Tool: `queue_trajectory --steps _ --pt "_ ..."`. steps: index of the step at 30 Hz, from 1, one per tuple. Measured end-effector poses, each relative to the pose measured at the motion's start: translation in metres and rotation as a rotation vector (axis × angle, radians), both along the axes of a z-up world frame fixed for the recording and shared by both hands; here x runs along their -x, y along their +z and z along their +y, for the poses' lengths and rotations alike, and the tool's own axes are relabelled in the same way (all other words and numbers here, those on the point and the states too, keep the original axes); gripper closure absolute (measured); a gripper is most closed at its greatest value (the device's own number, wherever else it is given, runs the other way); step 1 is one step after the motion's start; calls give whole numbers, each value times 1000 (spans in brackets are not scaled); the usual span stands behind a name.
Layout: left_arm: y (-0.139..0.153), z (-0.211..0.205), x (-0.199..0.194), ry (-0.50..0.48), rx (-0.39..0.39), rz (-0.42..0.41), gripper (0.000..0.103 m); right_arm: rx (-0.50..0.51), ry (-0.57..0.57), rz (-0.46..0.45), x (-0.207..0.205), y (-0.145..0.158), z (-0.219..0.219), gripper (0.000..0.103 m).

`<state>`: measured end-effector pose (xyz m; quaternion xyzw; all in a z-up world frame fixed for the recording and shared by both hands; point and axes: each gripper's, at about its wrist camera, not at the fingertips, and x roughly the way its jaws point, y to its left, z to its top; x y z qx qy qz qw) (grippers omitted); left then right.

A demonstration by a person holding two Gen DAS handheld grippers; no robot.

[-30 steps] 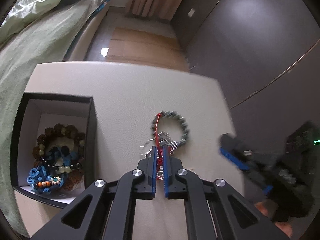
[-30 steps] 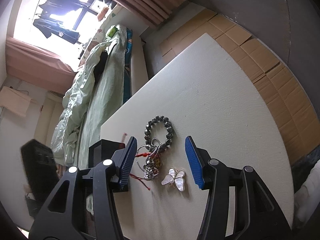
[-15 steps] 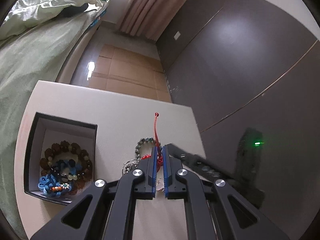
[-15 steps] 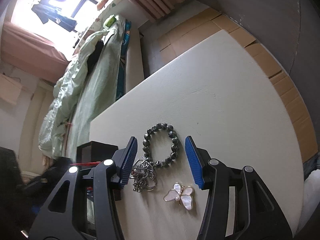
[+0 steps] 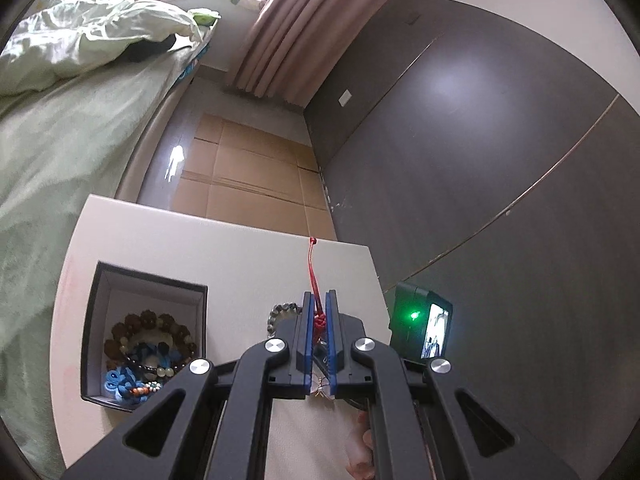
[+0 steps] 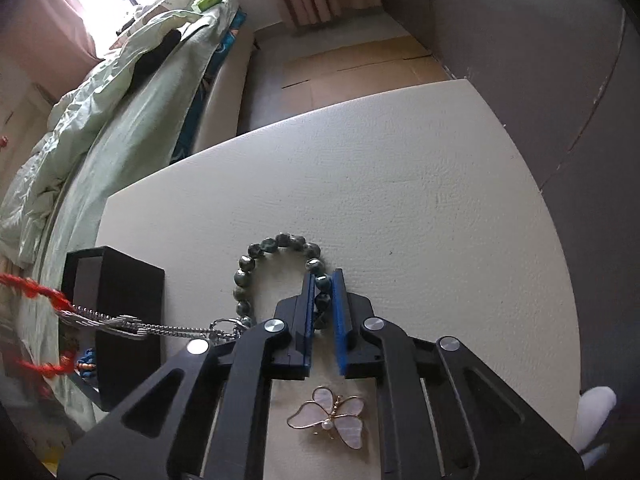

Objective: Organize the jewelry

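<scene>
Bracelet (image 6: 280, 276) pinched, apparently, by right claw (image 6: 321, 304).

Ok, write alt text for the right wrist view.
The right gripper is closed on a green bead bracelet lying on a white table. A silver chain stretches left to a red cord in front of a black box, and a butterfly brooch lies under the gripper.

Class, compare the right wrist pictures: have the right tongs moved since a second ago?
Yes. The right tongs have gone forward and closed on the green bead bracelet; the butterfly brooch, lying still on the table, now sits behind their tips.
</scene>
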<state>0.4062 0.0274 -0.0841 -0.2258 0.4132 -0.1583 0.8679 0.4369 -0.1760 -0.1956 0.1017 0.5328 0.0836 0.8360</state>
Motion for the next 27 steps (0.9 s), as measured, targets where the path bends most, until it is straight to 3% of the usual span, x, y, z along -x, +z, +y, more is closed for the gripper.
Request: queue_trajectory --steps 3,13,27 --pt "9 -5 1 -8 -7 -11 100 -78 -14 11 4 1 -11 94" --pt "42 -31 12 -38 -30 -61 100 -307 -66 -113 25 47 -51 94" --pt "102 -39 34 -37 -104 -161 100 -394 -79 -203 49 85 -68 94"
